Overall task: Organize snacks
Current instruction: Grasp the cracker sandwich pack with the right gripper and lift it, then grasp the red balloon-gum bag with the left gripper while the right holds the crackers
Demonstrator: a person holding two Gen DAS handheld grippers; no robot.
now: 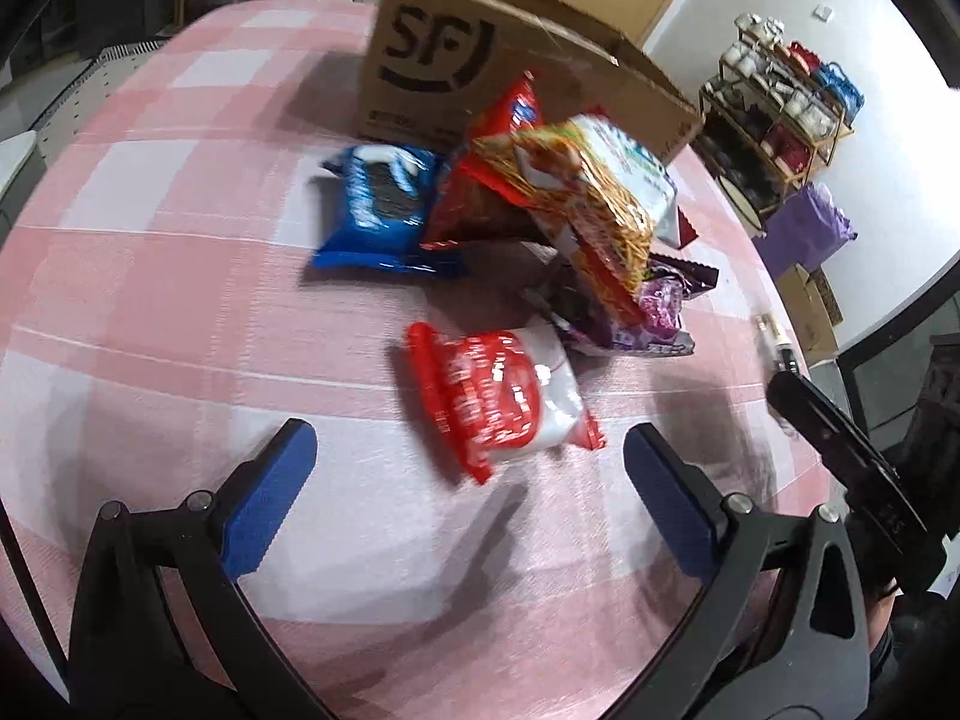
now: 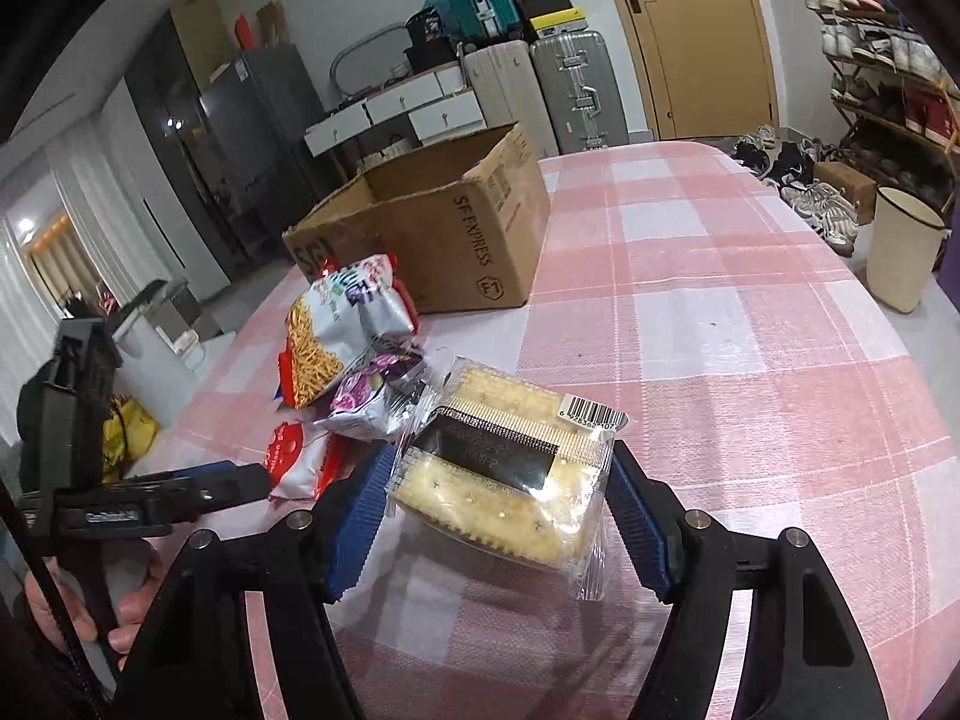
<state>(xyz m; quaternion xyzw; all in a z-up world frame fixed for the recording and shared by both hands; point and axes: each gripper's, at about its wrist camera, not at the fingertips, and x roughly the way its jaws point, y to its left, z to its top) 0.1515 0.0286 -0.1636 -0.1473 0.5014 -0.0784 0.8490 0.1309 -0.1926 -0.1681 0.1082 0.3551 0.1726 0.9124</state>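
My left gripper (image 1: 468, 468) is open and empty above the pink checked table, just short of a red and white snack pack (image 1: 498, 399). Beyond it lie a blue cookie pack (image 1: 384, 204), a red bag (image 1: 480, 180), an orange noodle-snack bag (image 1: 588, 198) and a purple pack (image 1: 654, 306). An open SF cardboard box (image 1: 456, 66) stands behind them. My right gripper (image 2: 498, 480) is shut on a clear pack of crackers (image 2: 504, 468), held above the table. The snack pile (image 2: 342, 348) and the box (image 2: 438, 228) lie to its front left.
The left gripper (image 2: 180, 489) shows at the left of the right wrist view. The right gripper's arm (image 1: 840, 438) shows at the right of the left wrist view. A shoe rack (image 2: 888, 78), a cream bin (image 2: 903, 246), suitcases and a door stand beyond the table.
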